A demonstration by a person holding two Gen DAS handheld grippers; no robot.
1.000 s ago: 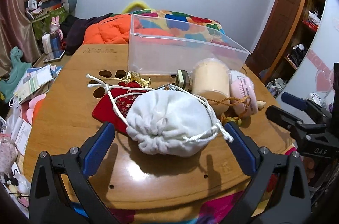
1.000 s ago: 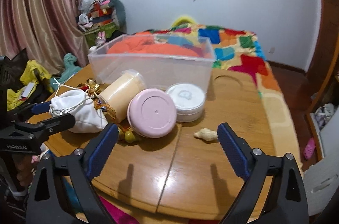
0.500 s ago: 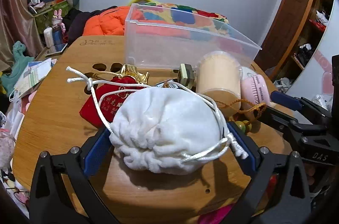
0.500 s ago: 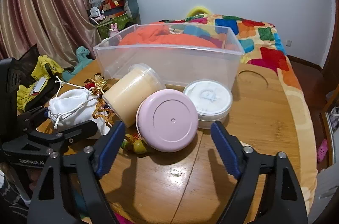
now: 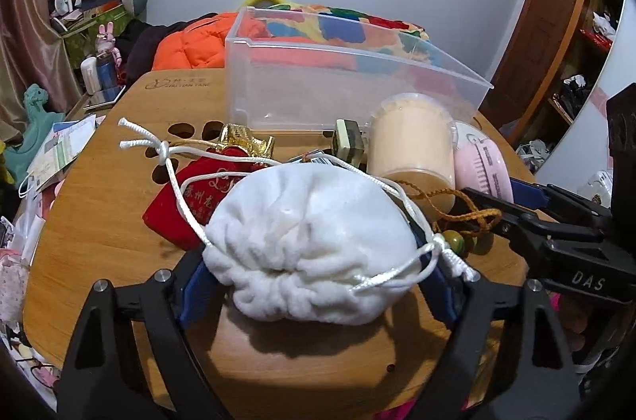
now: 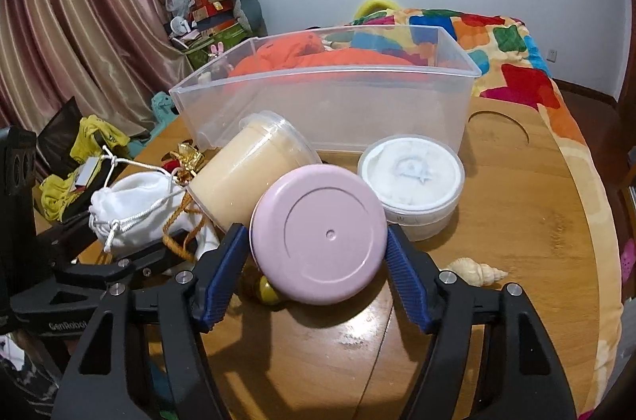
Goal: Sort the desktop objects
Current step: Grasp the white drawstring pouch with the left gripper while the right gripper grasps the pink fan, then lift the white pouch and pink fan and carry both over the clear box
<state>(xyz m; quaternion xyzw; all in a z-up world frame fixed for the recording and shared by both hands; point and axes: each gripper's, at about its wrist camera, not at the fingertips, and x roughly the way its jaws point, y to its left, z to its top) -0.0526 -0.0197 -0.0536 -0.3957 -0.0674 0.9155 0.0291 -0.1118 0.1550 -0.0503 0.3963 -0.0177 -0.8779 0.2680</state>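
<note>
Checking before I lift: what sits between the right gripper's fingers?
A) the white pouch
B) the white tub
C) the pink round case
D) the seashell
C: in the right wrist view the right gripper has its blue fingers on either side of the pink round case.

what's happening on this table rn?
A person with a handheld gripper in each hand is sorting clutter on a wooden table. The left gripper has its pads on either side of the white drawstring pouch. The right gripper straddles the pink round case, pads at its edges. Both items sit on the table. The clear plastic bin behind them looks empty.
</note>
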